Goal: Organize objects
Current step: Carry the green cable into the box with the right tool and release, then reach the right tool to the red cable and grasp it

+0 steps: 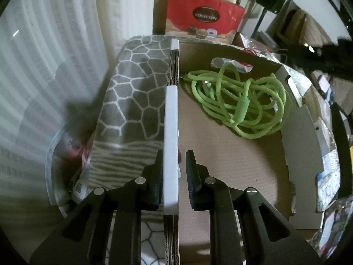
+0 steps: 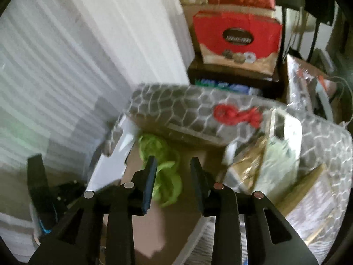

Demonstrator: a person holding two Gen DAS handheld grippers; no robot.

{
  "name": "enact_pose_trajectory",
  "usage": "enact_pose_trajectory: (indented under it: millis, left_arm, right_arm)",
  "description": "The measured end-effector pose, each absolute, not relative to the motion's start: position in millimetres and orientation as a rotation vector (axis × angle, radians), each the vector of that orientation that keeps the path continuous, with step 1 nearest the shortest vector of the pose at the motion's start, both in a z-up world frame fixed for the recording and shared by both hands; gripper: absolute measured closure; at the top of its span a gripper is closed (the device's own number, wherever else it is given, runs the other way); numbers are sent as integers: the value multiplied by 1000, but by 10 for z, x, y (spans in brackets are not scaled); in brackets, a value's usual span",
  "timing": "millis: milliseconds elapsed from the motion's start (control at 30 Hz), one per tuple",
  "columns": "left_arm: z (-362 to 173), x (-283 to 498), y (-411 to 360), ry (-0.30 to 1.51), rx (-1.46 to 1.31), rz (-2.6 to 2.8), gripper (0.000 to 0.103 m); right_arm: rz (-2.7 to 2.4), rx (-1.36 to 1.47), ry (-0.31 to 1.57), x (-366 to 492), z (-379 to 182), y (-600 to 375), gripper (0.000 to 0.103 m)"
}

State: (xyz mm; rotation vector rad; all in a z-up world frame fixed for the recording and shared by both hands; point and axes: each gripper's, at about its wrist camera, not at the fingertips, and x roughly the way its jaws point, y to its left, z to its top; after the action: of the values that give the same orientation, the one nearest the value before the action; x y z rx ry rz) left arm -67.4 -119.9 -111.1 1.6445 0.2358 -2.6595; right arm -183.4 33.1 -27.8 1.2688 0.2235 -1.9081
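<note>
Cable (image 2: pixel 161 170) beyond empty right gripper (image 2: pixel 173 170)

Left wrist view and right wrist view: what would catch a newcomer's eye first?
The bright green cable, coiled loosely on the floor of the open cardboard box. Next, the left gripper, its fingers straddling the box's white-edged wall. Behind, a red gift bag stands against the wall.

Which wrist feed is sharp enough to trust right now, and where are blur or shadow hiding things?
Left wrist view: sharp; the green cable in the cardboard box reads clearly, with fisheye bending at the edges and a dark shadow on the curtain at left. Right wrist view: motion-smeared throughout; the cable is a green blob, the red cord and the bag's label unreadable.
</note>
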Motion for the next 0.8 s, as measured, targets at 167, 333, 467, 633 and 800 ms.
enact_pose_trajectory:
  millis: [167, 333, 467, 633, 800]
  left_arm:
    - [-1110, -676, -1199, 243, 1646, -2661, 87]
    - [-1110, -677, -1201, 245, 1645, -2660, 87]
    - [-1107, -677, -1193, 244, 1647, -2660, 87]
    - [-1104, -668, -1180, 240, 1646, -2661, 87]
    - [-1104, -667, -1174, 248, 1646, -2661, 87]
  right_arm:
    - [-1977, 1313, 235, -2244, -263, 373, 62]
    - [-2029, 1360, 286, -2632, -452, 299, 43]
    - [-2035, 1418, 322, -2890, -670, 197, 37]
    - [-2007, 1461, 345, -3036, -881, 20, 31]
    - [-1955, 1441, 454, -2996, -1013, -174, 25]
